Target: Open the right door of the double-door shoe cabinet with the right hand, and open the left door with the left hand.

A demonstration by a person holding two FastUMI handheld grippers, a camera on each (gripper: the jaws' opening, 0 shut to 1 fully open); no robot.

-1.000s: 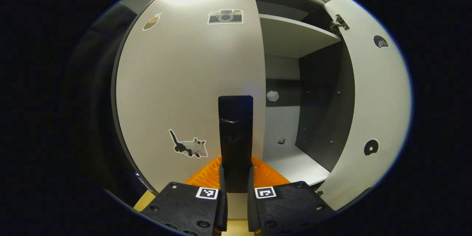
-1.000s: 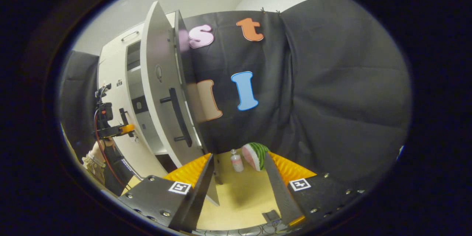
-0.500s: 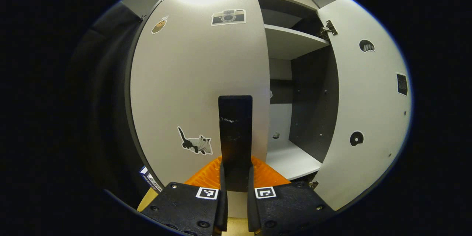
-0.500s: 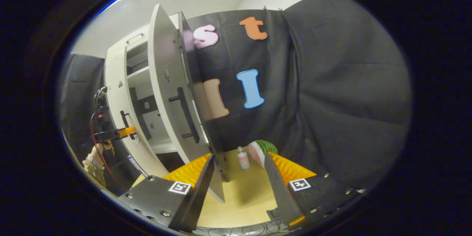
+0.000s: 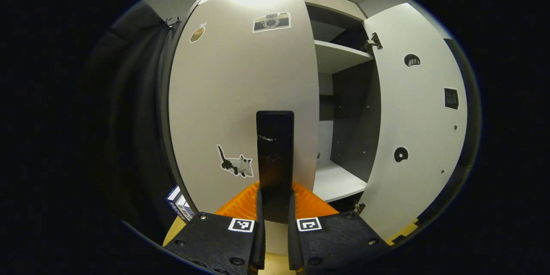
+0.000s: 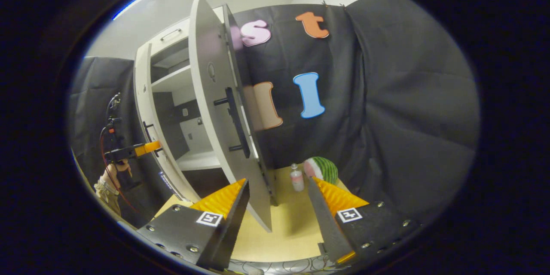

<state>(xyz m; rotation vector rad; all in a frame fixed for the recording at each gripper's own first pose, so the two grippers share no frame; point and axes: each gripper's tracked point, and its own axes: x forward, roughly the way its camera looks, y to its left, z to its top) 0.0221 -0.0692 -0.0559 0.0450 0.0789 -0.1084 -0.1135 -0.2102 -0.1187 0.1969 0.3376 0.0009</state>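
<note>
The left gripper [image 5: 275,223] pinches the left door's handle [image 5: 275,154] straight ahead, while the right gripper [image 6: 277,206], fingers spread, has the open right door [image 6: 215,107] just ahead-left

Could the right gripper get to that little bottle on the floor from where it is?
Probably yes: the right gripper is open, and bare floor leads to the bottle; the right door stands just left of that path.

Both grippers: dark screwed-down plates with square black-and-white tags, ribbed orange inserts behind. Left gripper [image 6: 150,148] has a red cable; holder's hand [image 6: 112,172] wears a beige knit cuff.
</note>
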